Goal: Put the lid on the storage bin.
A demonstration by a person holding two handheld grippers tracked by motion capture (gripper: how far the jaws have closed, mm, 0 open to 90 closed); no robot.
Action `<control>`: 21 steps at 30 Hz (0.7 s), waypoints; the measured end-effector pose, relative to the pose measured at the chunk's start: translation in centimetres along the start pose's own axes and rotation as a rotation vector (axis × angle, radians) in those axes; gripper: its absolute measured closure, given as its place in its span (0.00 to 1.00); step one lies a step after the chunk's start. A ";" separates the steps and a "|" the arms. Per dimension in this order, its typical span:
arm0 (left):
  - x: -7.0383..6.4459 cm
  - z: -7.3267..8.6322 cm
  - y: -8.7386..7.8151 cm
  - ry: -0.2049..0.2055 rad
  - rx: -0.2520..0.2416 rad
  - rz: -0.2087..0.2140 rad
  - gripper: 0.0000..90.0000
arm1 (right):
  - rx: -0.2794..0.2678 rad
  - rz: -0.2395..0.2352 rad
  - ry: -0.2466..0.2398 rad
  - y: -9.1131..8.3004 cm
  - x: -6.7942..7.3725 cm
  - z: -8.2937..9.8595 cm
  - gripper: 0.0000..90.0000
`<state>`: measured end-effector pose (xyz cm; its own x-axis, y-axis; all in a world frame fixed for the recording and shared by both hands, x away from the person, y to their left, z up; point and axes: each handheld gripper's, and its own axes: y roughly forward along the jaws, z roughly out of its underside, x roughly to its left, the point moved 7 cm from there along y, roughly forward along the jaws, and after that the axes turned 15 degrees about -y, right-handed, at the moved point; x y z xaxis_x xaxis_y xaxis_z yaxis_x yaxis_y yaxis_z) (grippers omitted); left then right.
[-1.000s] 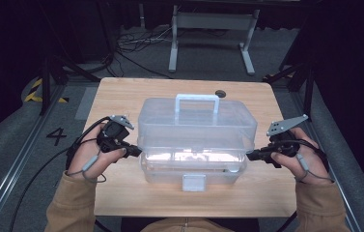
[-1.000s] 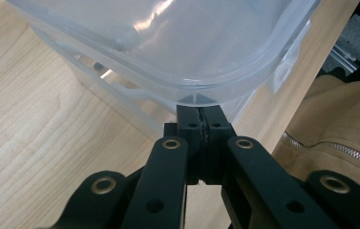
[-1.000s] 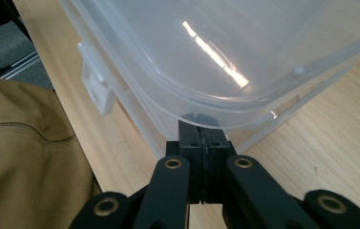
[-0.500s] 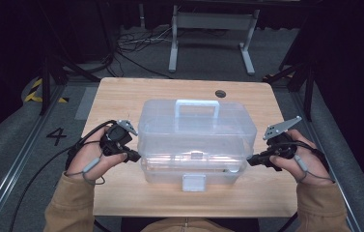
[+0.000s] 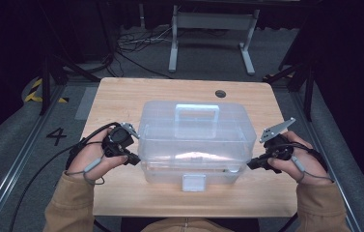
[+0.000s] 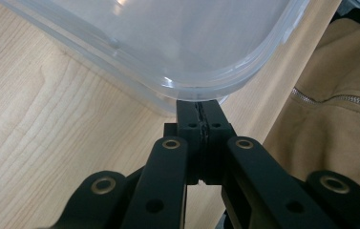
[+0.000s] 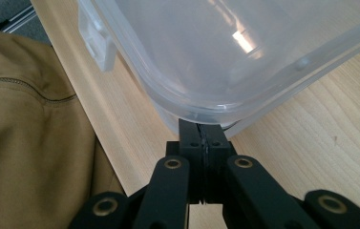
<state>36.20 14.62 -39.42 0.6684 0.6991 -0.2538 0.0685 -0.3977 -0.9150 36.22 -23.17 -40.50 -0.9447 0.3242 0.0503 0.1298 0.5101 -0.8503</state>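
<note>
Pale wooden surface, rectangular with rounded corners, grain running across. Small dark round hole near the far edge, right of centre. Clear plastic box with a lid resting directly on the wood, set at the middle and toward the near edge; moulded handle on top, white latch on the near side. Bare wood on all four sides of the box. Grey floor around and below.
</note>
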 end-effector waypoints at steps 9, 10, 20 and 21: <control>0.1 0.2 0.6 0.017 0.038 0.002 0.98 | 0.029 -0.014 -0.007 0.4 0.0 0.3 1.00; 0.1 0.2 0.7 0.020 0.041 0.007 0.98 | 0.033 -0.016 -0.007 0.4 0.0 0.3 1.00; 0.2 0.3 1.1 0.028 0.068 -0.007 0.98 | 0.055 -0.032 -0.016 0.8 0.1 0.6 1.00; 0.2 0.3 1.1 0.031 0.072 -0.008 0.98 | 0.057 -0.033 -0.018 0.8 0.1 0.6 1.00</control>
<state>36.15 14.49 -40.61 0.6907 0.6831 -0.2372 0.0216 -0.3474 -0.9375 36.08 -23.19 -41.50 -0.9534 0.2935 0.0699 0.0816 0.4740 -0.8768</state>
